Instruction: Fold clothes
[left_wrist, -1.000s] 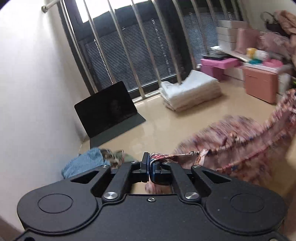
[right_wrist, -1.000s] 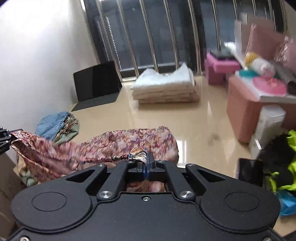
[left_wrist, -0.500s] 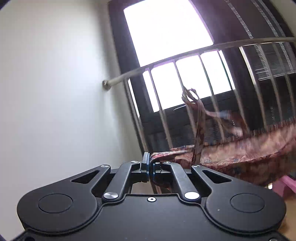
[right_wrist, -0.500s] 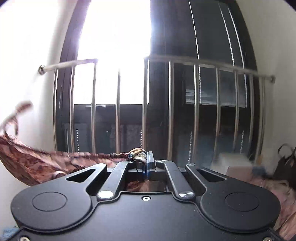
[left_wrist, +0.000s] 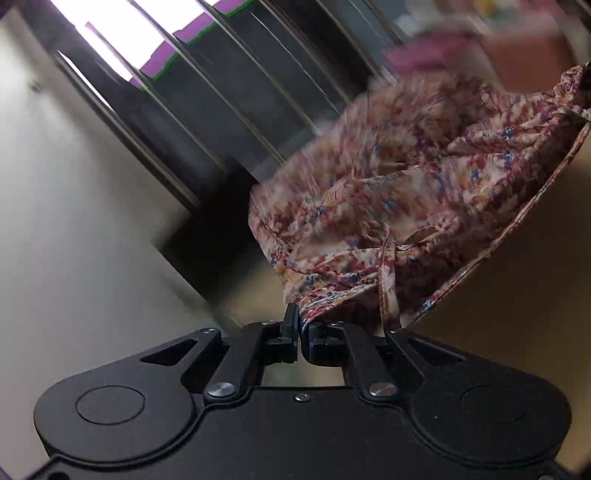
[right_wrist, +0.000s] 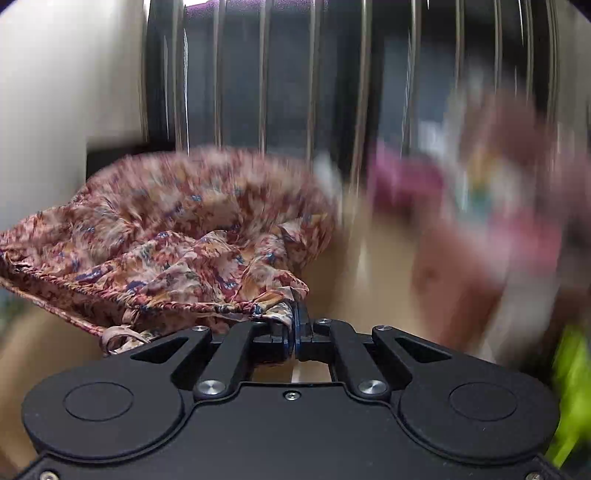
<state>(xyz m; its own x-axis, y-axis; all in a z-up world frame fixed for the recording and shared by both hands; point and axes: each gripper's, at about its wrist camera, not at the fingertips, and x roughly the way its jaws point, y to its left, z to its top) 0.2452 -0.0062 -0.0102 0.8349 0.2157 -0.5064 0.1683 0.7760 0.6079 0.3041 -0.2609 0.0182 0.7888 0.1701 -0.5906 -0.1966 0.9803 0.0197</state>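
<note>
The floral garment is hanging in the air between your two grippers, billowing ahead of both sets of jaws, its long axis running from one grip to the other. You are pinching one gathered corner in the left gripper, jaws nearly closed on the fabric; from there the cloth is spreading ahead and to the right. You are pinching the opposite corner in the right gripper, jaws likewise clamped on a bunched edge; from there the cloth is spreading ahead and to the left. Neither hand looks nearer; the garment is sagging between them. A thin strap is dangling just right of the left jaws. Beyond the cloth, window bars and a tan floor are blurring. Likely next: laying it flat, keeping both corners level.
</note>
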